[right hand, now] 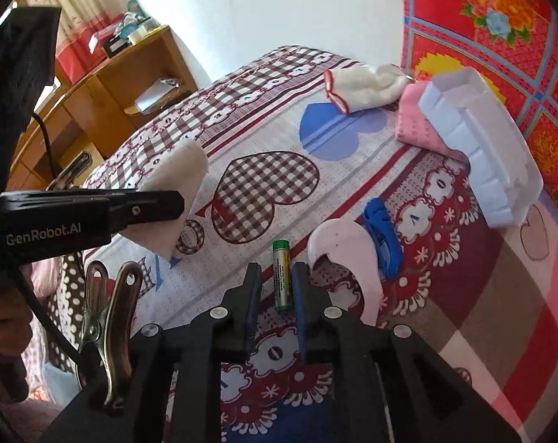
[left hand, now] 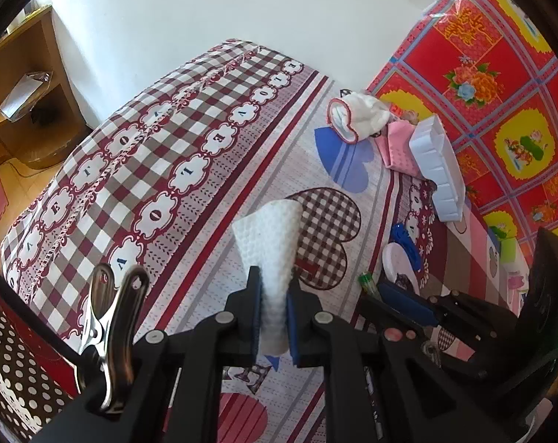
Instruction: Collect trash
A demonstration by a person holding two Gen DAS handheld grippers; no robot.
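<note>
Trash scattered over a patterned bedsheet (right hand: pixel 264 136): a green battery (right hand: pixel 282 277), a crumpled white paper towel (left hand: pixel 269 254), a broken pink plastic piece (right hand: pixel 347 254).

Left gripper (left hand: pixel 273 317): clenched on the white paper towel, blue pads pressing its narrow lower end from both sides, the wider end fanning out beyond the fingertips. Towel lifted clear of the sheet, left of the battery in the right wrist view (right hand: pixel 175 192), with the black finger of that gripper across it.

Right gripper (right hand: pixel 275 288): pointing steeply down at the battery, jaws slightly parted, one finger on each side of it. Battery lying flat on the sheet, lengthwise between the two fingers, green cap end away from the camera. Narrow gap visible on the left side; on the right side, contact with the pad impossible to tell. No squeeze evident, battery resting on the cloth.

Just right of the battery: the broken pink plastic piece, and beyond it a blue clip (right hand: pixel 384 240). Further right and back from the battery: a white plastic tray (right hand: pixel 482 155) tilted against a red floral cloth (right hand: pixel 500 37), with a pink cloth (right hand: pixel 419 129) under its edge and a white sock with red trim (right hand: pixel 364 88) behind.
</note>
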